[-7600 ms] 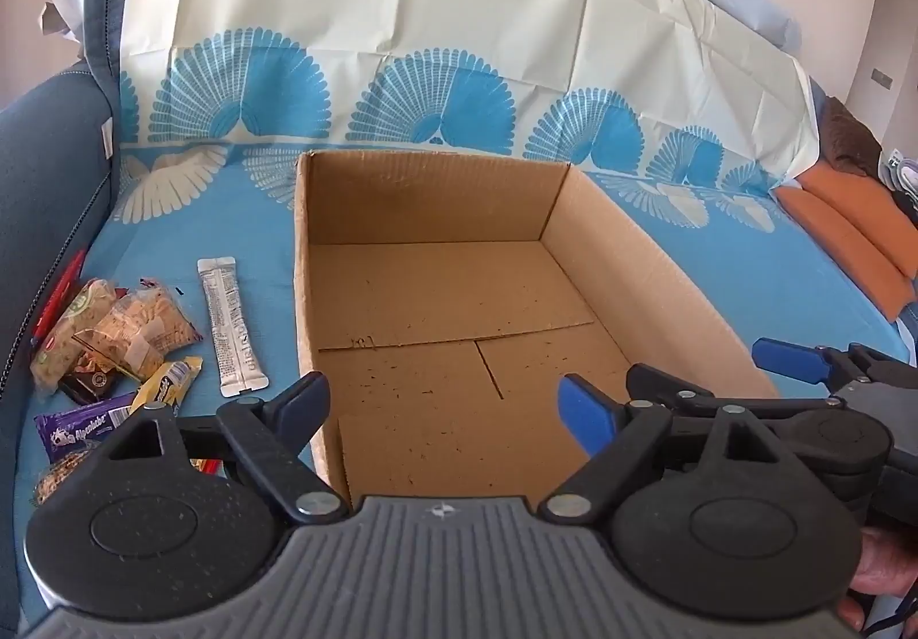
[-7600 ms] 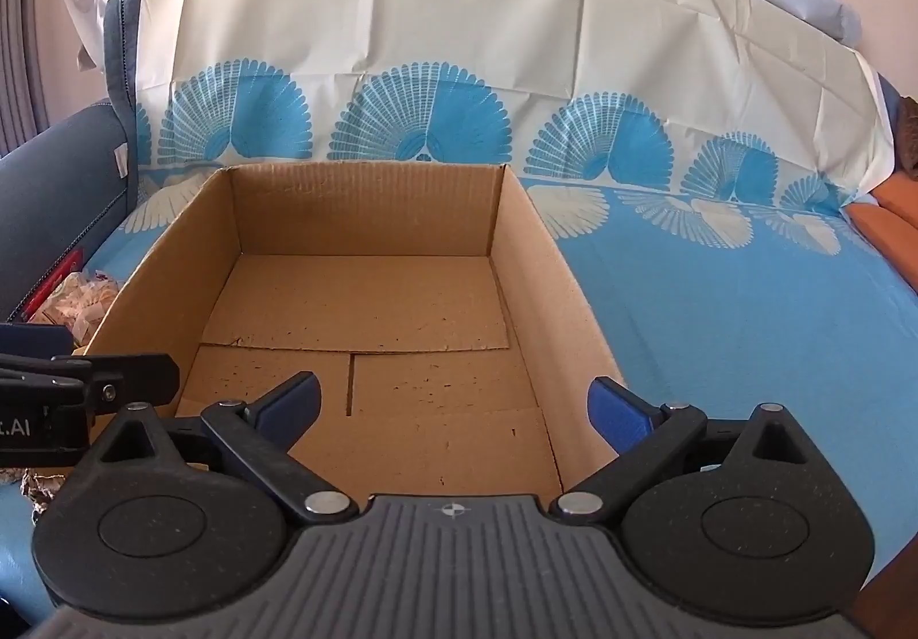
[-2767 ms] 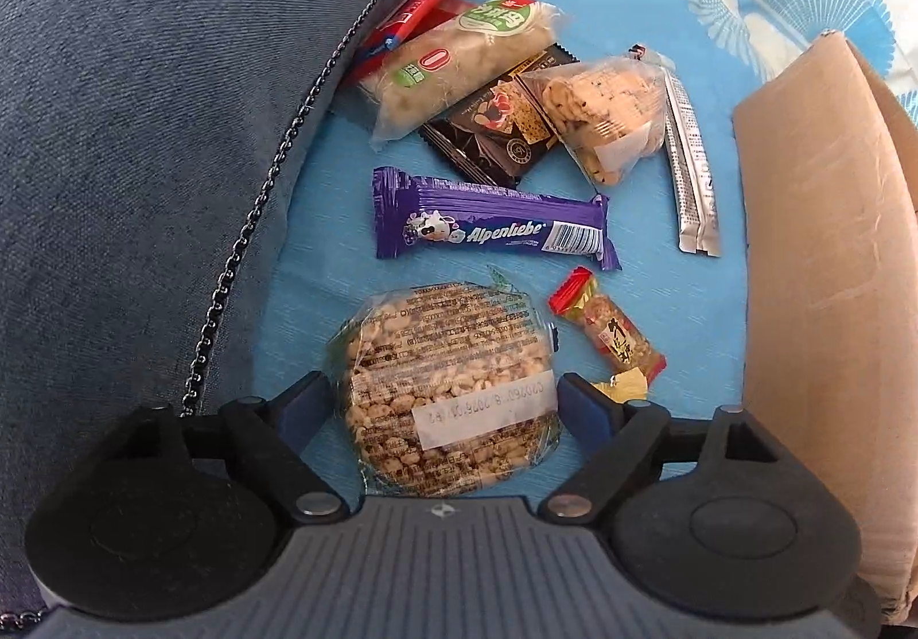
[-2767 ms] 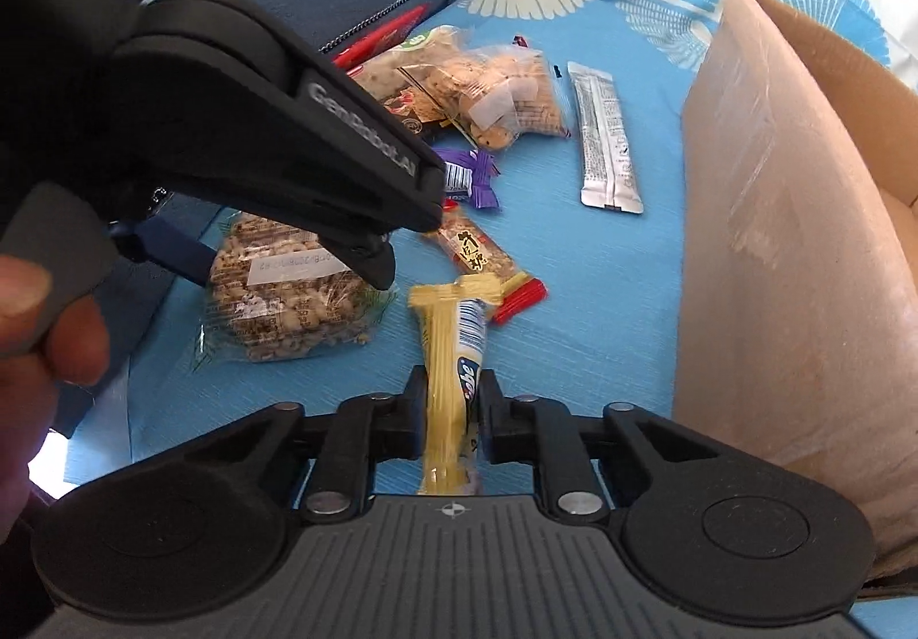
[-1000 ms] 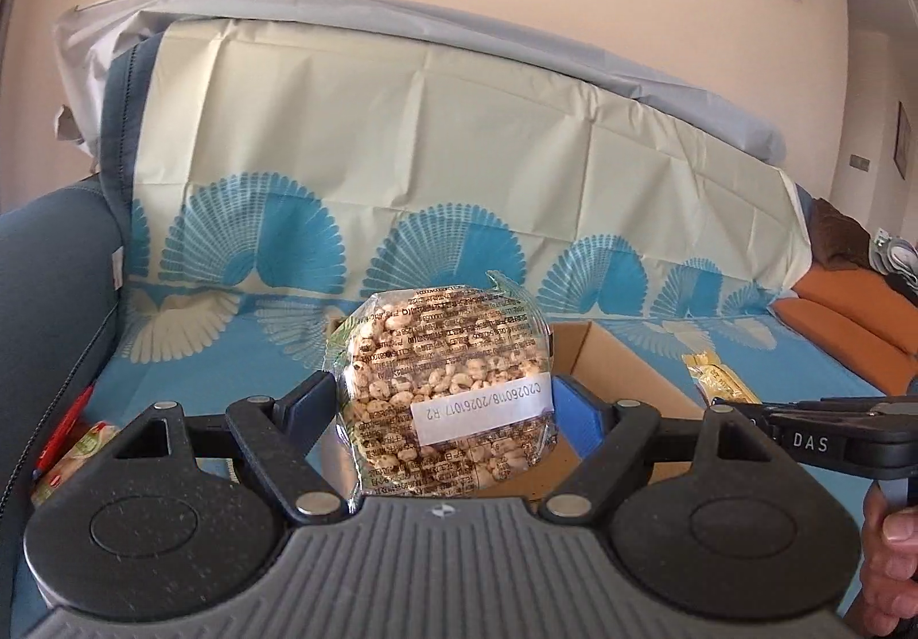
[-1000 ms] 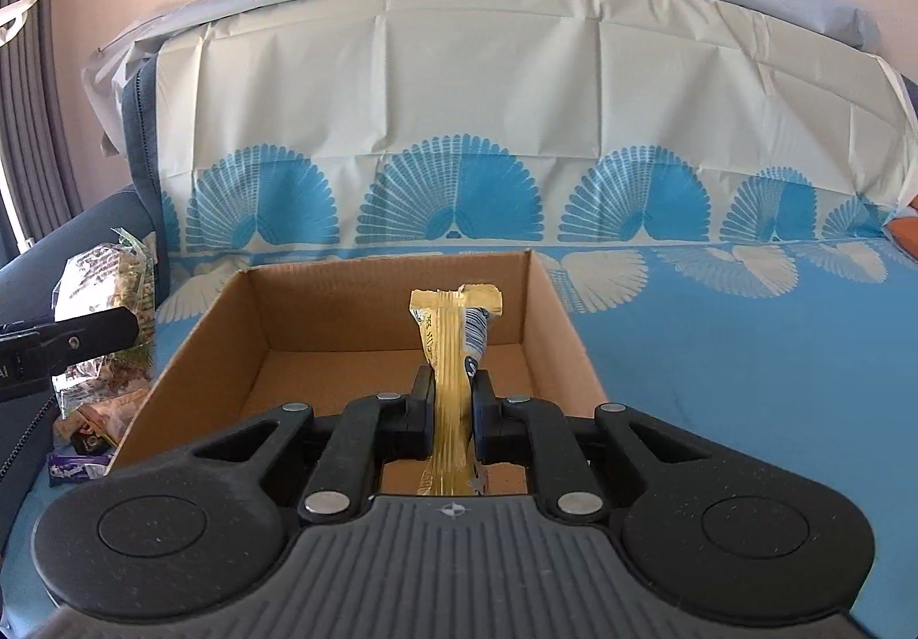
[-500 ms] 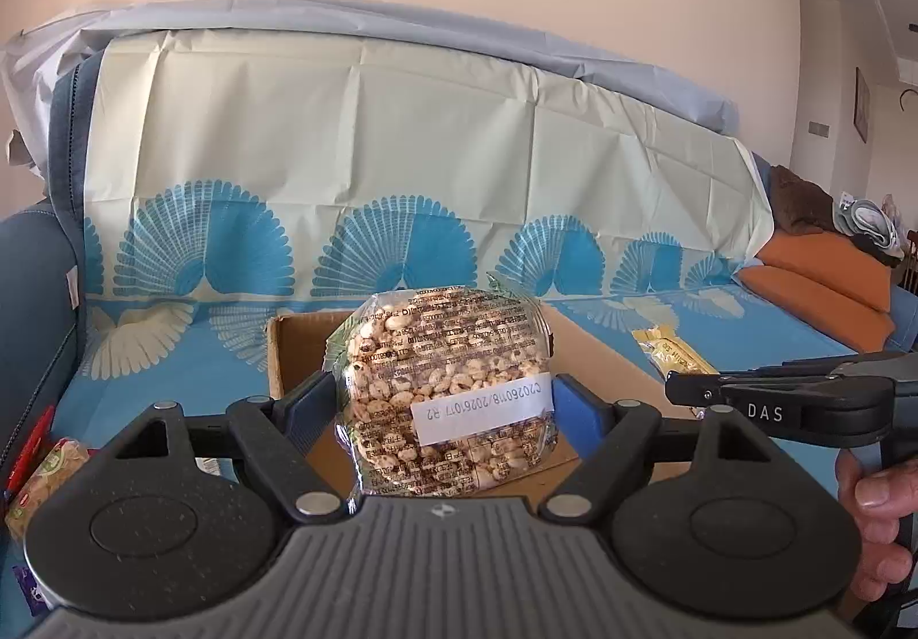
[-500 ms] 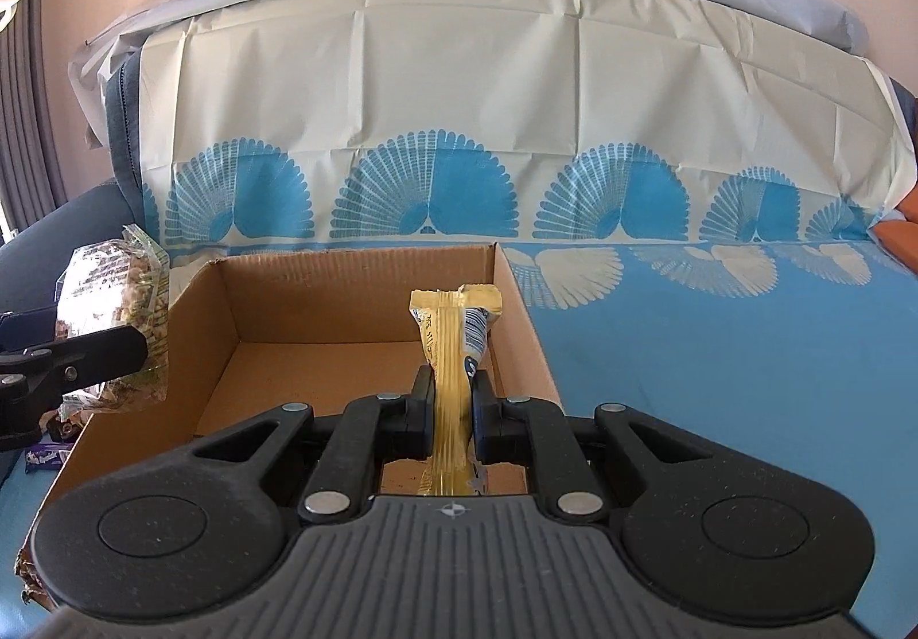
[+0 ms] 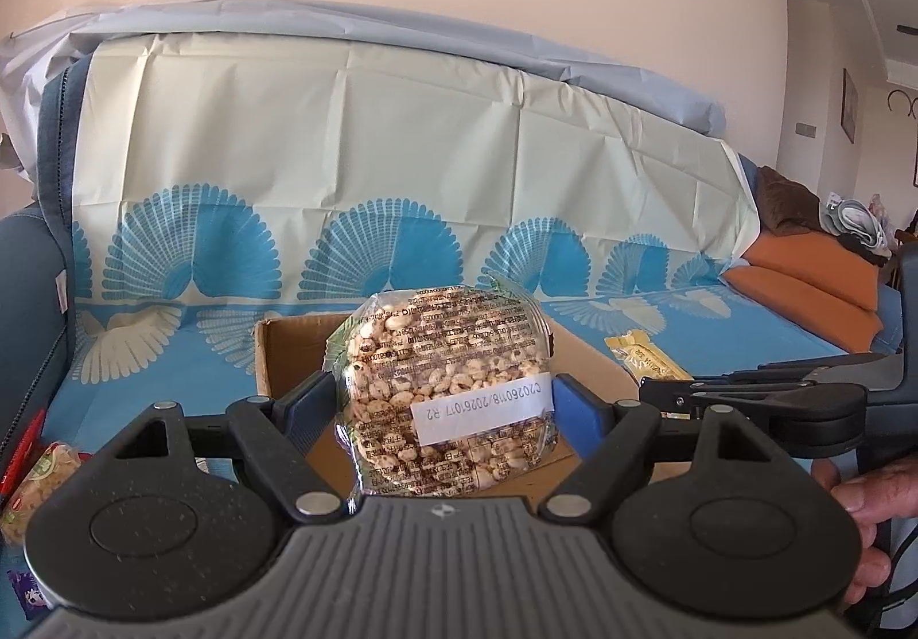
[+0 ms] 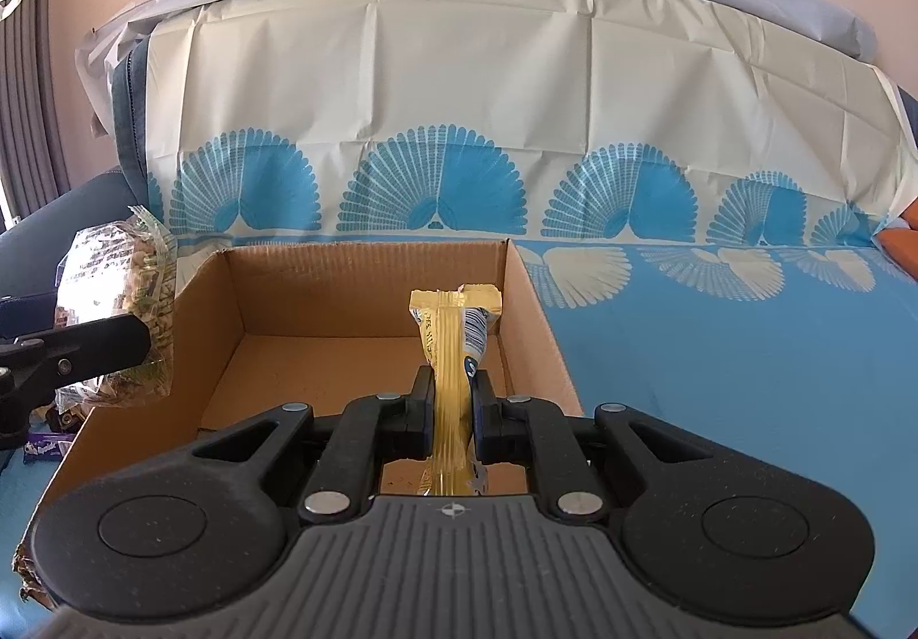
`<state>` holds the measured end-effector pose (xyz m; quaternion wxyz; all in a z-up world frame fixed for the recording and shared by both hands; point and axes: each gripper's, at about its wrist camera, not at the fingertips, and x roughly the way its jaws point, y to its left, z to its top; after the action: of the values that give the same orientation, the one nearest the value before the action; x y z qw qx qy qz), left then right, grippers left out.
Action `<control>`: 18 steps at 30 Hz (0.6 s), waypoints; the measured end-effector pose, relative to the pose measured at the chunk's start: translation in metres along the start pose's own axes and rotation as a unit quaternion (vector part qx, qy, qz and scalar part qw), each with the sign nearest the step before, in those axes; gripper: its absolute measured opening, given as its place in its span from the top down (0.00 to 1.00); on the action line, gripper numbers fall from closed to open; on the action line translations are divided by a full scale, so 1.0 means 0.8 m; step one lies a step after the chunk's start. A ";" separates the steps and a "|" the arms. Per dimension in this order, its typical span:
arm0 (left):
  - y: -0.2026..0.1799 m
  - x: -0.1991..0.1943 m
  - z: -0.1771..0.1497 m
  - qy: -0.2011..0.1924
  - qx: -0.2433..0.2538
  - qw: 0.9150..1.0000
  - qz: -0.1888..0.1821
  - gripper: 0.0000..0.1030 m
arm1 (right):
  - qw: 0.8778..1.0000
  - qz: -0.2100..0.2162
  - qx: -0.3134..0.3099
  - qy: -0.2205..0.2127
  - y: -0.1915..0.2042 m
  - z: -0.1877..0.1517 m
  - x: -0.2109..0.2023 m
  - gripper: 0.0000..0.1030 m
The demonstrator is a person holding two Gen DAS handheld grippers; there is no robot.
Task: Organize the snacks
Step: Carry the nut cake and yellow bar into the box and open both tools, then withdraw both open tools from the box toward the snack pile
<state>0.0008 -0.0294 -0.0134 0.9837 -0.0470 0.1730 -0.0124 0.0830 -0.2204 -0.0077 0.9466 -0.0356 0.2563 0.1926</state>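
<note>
While gripping a round puffed-grain pack [image 9: 447, 389] between its fingers, the left gripper [image 9: 444, 401] is hovering over the cardboard box [image 10: 367, 289]. Right gripper [image 10: 450, 406] is pinching a yellow snack bar [image 10: 450, 346] above the box's right wall.

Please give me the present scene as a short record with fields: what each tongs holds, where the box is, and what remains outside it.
left tongs: shut on the puffed-grain cake packet, held above the box
right tongs: shut on the yellow snack bar, held upright above the box
cardboard box: open, on the blue patterned cover; no snack visible inside
snacks outside the box: a few packets lie left of the box on the cover
</note>
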 end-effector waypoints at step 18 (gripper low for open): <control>-0.001 0.004 -0.002 0.009 0.016 1.000 0.014 0.06 | 0.996 -0.088 0.016 0.003 -0.008 -0.002 0.001 0.19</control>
<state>0.0035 -0.0304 -0.0158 0.9829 -0.0284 0.1818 -0.0014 0.0858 -0.2264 -0.0095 0.9594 -0.0435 0.2584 0.1040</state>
